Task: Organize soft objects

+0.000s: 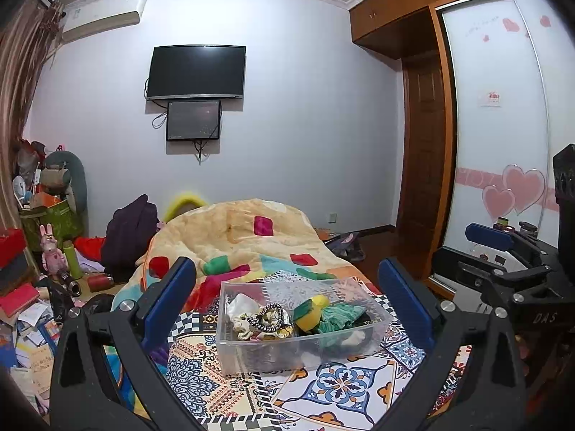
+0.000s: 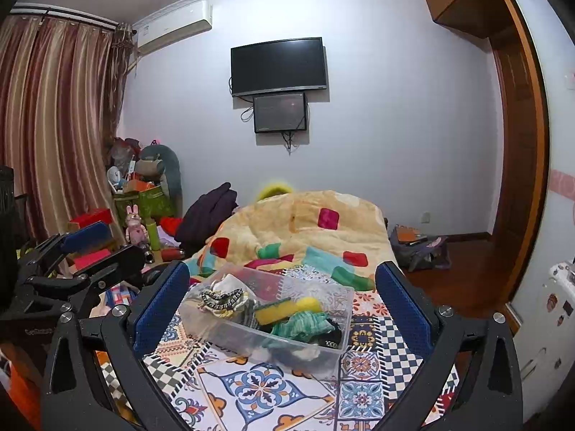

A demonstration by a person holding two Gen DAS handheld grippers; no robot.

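A clear plastic bin stands on the patterned bedspread. Inside lie a yellow-green sponge, a green cloth, a black-and-white braided band and pale fabric pieces. My left gripper is open and empty, held just before the bin. My right gripper is open and empty, also facing the bin. The right gripper shows at the right edge of the left wrist view; the left gripper shows at the left of the right wrist view.
A rumpled beige quilt with coloured patches lies beyond the bin. Cluttered books, bottles and plush toys fill the floor at left. A wardrobe stands at right, a TV on the far wall.
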